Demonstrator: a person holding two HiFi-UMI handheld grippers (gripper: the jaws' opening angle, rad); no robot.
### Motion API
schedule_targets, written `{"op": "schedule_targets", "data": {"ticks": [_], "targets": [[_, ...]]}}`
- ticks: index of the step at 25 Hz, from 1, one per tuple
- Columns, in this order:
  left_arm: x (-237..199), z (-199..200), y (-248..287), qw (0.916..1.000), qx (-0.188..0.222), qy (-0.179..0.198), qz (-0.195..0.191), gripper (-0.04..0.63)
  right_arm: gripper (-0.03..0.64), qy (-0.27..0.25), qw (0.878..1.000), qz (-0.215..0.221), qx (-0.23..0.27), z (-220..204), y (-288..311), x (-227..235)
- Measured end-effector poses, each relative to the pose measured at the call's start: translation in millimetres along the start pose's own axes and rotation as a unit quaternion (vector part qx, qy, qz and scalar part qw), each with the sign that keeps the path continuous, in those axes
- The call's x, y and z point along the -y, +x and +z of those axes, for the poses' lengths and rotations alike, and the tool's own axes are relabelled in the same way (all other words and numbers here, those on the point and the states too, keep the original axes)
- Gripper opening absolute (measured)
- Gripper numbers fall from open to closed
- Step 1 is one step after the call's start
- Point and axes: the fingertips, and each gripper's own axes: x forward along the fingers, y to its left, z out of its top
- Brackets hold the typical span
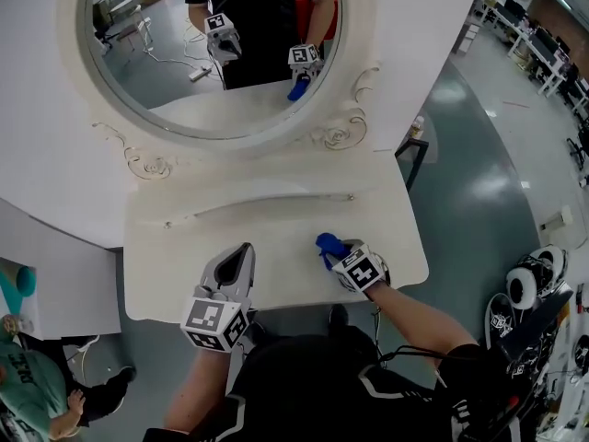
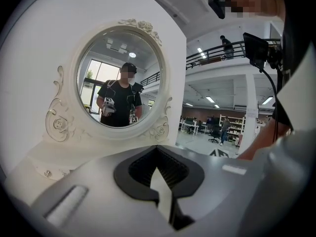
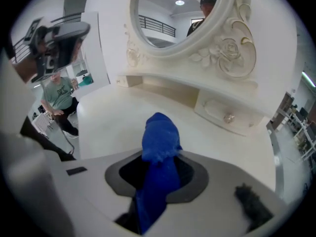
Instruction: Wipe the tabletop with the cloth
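— Well, which step was judged to be in hand?

— The wiping itself, or its very start; the cloth (image 1: 329, 244) was seen pinched between the jaws of the right gripper (image 1: 335, 252), with a bunched end sticking out past the tips; it was held at the tabletop (image 1: 276, 228) close to the front edge, toward the front right corner; whether it was pressed on the surface could not be told.

— And the other tool?

— The left gripper (image 1: 243, 254) was found with its jaws pressed together on nothing, near the front edge and left of the middle, apart from the cloth; no part in the wiping was suggested for it.

— What was called for next?

— It was judged that the cloth should be laid flat on the surface and drawn in strokes toward the back edge, below the mirror (image 1: 212, 44), then across to the left corners; how much was already wiped could not be judged, as no dirt could be made out; care was thought needed near the drawer knob (image 3: 228, 117) at the back.

— Was any writing read?

— None; no brand or label was found on table or cloth; only square markers (image 1: 361, 269) were seen on the grippers; print on a green shirt (image 3: 58, 94) beside the table was too blurred to be read.
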Motion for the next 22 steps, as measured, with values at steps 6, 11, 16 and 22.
{"op": "schedule_targets", "data": {"ticks": [6,11,16,22], "targets": [[-0.9,-9.7,-4.9,0.9997,-0.012,-0.005,0.019,0.008,0.104,0.007,0.999,-0.047,0.002,47.0,28.7,79.8],[-6.8,-8.8,-8.8,0.9994,-0.007,-0.007,0.034,0.008,0.104,0.011,0.999,-0.047,-0.02,42.7,43.4,92.1],[-3.7,-6.1,-7.6,0.9998,-0.002,-0.005,0.02,0.008,0.104,-0.012,0.999,-0.028,-0.021,29.4,32.8,72.1],[1.8,-0.6,1.1,1.0,0.001,0.001,-0.004,0.008,0.104,-0.016,0.999,0.014,-0.041,-15.5,2.3,25.1]]}}
